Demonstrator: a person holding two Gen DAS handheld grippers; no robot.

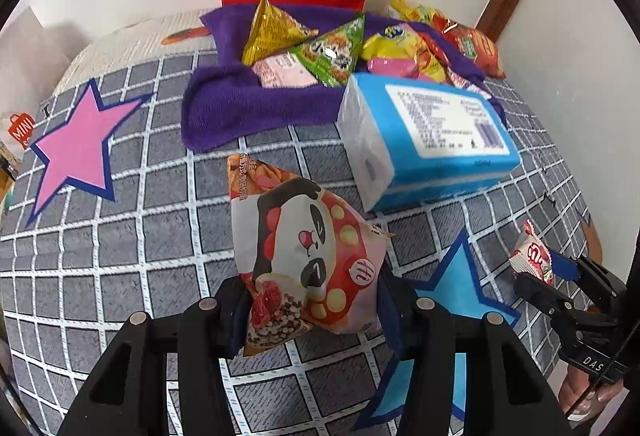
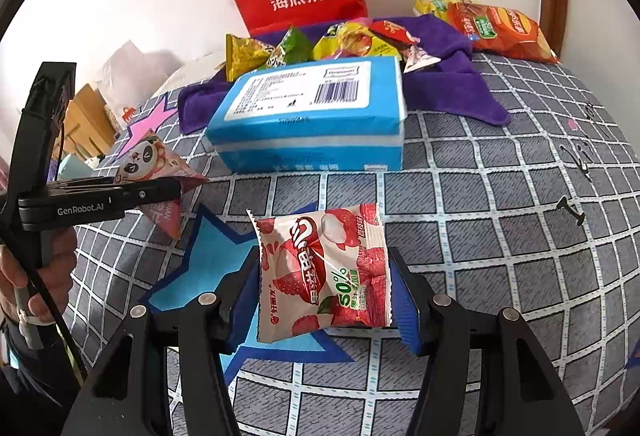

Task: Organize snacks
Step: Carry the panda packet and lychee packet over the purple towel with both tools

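A puffy, pyramid-shaped panda-print foil snack packet [image 1: 308,260] is clamped between the pads of the left gripper [image 1: 312,300], its printed seam pointing up toward the blue rectangular tissue pack [image 1: 432,132]. A flat, crinkle-edged lychee-print sachet [image 2: 324,272] is gripped by the right gripper [image 2: 326,296], long axis upright, near that pack; both seem lifted off the grey checked cloth [image 2: 500,236].

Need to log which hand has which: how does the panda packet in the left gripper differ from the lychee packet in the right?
The panda packet is a puffy pyramid shape; the lychee packet is a flat rectangle. The panda packet shows a cartoon face, the lychee packet red fruit and a green "50%". Both are held between fingers above the checked cloth.
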